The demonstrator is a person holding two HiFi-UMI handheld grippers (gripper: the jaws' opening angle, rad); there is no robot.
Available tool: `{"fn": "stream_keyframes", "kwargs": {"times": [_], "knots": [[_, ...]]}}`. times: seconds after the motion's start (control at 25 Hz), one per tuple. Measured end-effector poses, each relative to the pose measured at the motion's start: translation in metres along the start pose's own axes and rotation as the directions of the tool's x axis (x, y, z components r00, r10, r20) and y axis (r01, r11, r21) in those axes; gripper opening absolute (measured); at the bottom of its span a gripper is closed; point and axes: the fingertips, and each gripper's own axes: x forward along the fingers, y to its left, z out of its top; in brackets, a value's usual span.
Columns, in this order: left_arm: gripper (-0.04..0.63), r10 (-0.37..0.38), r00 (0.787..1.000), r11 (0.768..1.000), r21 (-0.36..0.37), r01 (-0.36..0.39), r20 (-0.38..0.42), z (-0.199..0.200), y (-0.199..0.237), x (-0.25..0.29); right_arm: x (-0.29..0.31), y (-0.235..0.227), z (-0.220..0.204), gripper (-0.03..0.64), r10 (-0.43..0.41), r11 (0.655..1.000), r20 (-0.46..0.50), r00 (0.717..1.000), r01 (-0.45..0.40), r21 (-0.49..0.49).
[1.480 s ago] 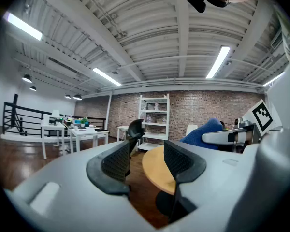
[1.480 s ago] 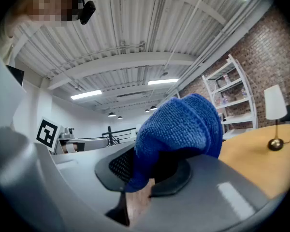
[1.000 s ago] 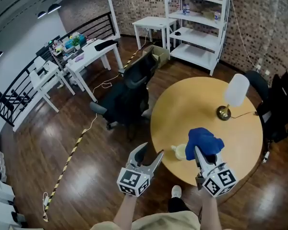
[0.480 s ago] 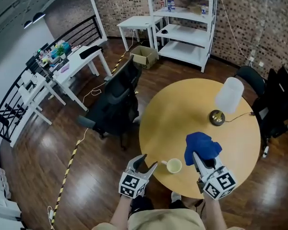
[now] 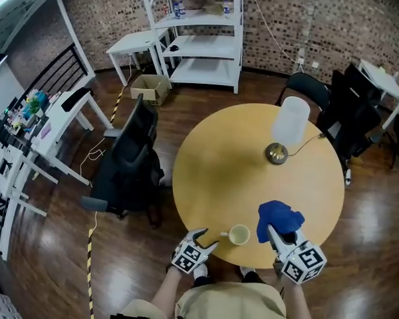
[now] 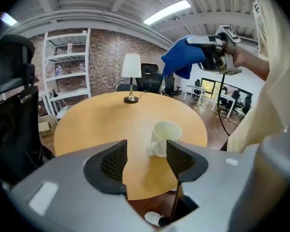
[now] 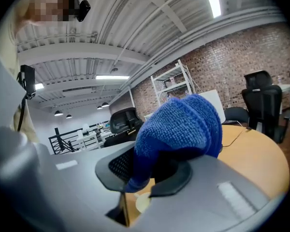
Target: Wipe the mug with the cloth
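- The left gripper [image 5: 208,238] has jaws that have just been opening, wide and empty; the mug [image 5: 239,234] stands just ahead, near the table [image 5: 213,171] edge.
- The right gripper [image 5: 274,234] squeezes the blue cloth [image 5: 279,216].
- Slide in slowly, grab the mug gently, don't tip it.

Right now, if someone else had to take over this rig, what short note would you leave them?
Left gripper: jaws apart and just been opening, nothing between them. It points at the mug from the near edge of the table.
Right gripper: shut on the blue cloth, held in the air above the table, to the right of the mug.
Mug: upright near the table's near edge, handle toward the left gripper, untouched.
Done: the cloth is in hand.
Left: probably steady or lift the mug with the left gripper, then wipe it with the cloth.
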Motion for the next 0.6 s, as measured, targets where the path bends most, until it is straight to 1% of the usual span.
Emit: {"fn": "stream_keyframes", "kwargs": {"times": [0.16,0.28,0.32,0.4,0.48,0.56,0.6], "knots": [[0.229,-0.024,0.999,1.0,0.018,0.025,-0.029,-0.013,-0.003,0.033,0.0,0.002,0.002,0.064,-0.045,0.999,0.013,0.999,0.045,0.007],[0.221,-0.052,0.996,0.998,0.017,0.053,-0.079,-0.032,-0.008,0.055,-0.001,0.003,0.003,0.064,-0.068,0.998,0.02,0.997,0.068,0.001],[0.221,-0.059,0.994,0.998,0.005,0.059,-0.088,-0.037,-0.009,0.061,-0.002,0.003,0.003,0.064,-0.075,0.997,0.02,0.997,0.075,0.001],[0.206,-0.07,0.995,0.997,-0.038,0.068,-0.074,-0.038,-0.012,0.07,-0.005,-0.001,0.002,0.064,-0.091,0.996,0.017,0.996,0.091,0.001],[0.185,-0.062,0.997,0.996,-0.067,0.058,-0.053,-0.034,-0.012,0.075,-0.008,-0.006,0.001,0.064,-0.108,0.994,0.013,0.994,0.108,0.003],[0.139,-0.024,0.999,0.997,-0.077,0.021,-0.047,-0.033,-0.008,0.08,-0.01,-0.009,0.001,0.064,-0.116,0.993,0.012,0.993,0.116,0.004],[0.105,0.001,0.999,0.996,-0.086,-0.005,-0.047,-0.033,-0.004,0.083,-0.01,-0.01,0.001,0.064,-0.116,0.993,0.012,0.993,0.116,0.003]]}}
